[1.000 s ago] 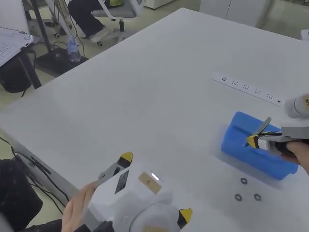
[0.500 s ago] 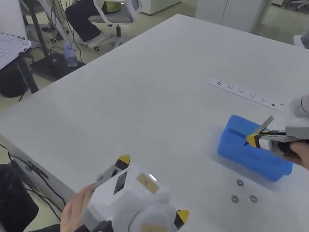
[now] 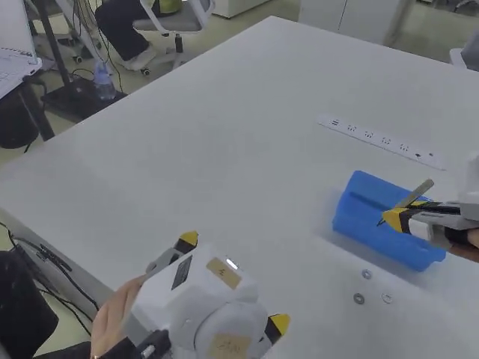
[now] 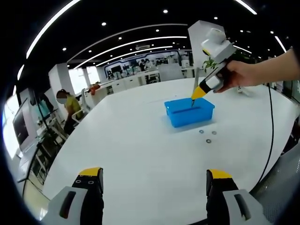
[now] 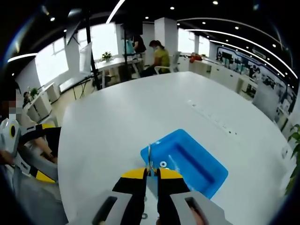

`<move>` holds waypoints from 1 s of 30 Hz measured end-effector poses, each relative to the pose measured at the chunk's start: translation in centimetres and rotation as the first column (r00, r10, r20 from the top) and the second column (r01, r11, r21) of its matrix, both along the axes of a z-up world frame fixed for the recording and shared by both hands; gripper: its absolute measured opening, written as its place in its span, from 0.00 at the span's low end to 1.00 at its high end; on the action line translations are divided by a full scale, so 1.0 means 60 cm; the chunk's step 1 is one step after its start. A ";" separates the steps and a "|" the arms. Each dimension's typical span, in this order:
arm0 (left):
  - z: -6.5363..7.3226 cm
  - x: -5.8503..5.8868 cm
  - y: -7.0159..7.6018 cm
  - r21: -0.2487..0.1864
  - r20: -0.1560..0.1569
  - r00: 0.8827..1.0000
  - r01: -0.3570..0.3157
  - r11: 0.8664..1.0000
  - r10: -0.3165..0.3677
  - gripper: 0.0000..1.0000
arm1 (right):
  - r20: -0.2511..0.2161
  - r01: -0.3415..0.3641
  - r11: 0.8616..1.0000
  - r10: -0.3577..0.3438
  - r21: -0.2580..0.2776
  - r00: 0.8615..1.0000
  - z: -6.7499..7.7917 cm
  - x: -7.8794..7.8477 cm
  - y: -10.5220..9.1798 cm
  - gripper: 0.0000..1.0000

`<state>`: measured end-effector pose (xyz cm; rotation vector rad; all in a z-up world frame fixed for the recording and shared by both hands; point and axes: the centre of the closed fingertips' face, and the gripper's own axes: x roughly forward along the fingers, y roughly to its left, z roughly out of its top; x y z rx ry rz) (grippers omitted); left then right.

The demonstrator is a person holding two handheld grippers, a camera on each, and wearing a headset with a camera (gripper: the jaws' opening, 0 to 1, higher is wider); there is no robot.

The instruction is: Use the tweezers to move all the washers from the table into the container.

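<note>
The blue container (image 3: 374, 224) sits at the right of the white table (image 3: 224, 149). My right gripper (image 3: 391, 218) hovers over its near side, shut on the metal tweezers (image 3: 415, 193), whose tips point down into it. In the right gripper view the tweezers (image 5: 149, 159) rise from between the shut fingers (image 5: 136, 174), and one washer (image 5: 163, 164) lies inside the container (image 5: 192, 164). Three washers (image 3: 366, 274) lie on the table just in front of the container. My left gripper (image 3: 233, 281) stands open at the near edge, holding nothing; from it I see the container (image 4: 190, 111) and washers (image 4: 208, 139).
A white power strip (image 3: 382, 138) lies behind the container. Beyond the table's far left edge are office chairs (image 3: 179, 19), a seated person and a water bottle (image 3: 101, 78) on the floor. Broad bare tabletop stretches between the two grippers.
The head camera has shifted a little. The right gripper stays over the container with the tweezers, and the left gripper stays open at the near edge.
</note>
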<state>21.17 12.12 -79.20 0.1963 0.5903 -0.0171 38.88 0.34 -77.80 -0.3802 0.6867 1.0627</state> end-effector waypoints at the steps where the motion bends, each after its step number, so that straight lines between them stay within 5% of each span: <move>1: 0.000 0.000 -0.001 -0.002 -0.002 1.000 0.001 1.000 -0.001 0.93 | -0.004 -0.003 1.000 0.003 0.000 1.000 -0.002 -0.003 -0.002 0.05; 9: 0.000 0.001 -0.002 -0.006 -0.001 1.000 0.002 1.000 -0.002 0.94 | -0.061 -0.002 1.000 0.003 0.020 0.998 -0.033 -0.045 -0.010 0.05; 13: -0.002 0.001 -0.002 -0.002 -0.006 1.000 0.003 1.000 -0.003 0.94 | -0.053 -0.018 1.000 0.018 0.000 0.998 -0.049 -0.058 -0.008 0.05; 30: -0.008 0.000 -0.001 0.001 -0.024 1.000 0.001 1.000 -0.001 0.93 | -0.082 -0.014 0.998 0.009 -0.059 0.997 -0.097 -0.051 -0.021 0.05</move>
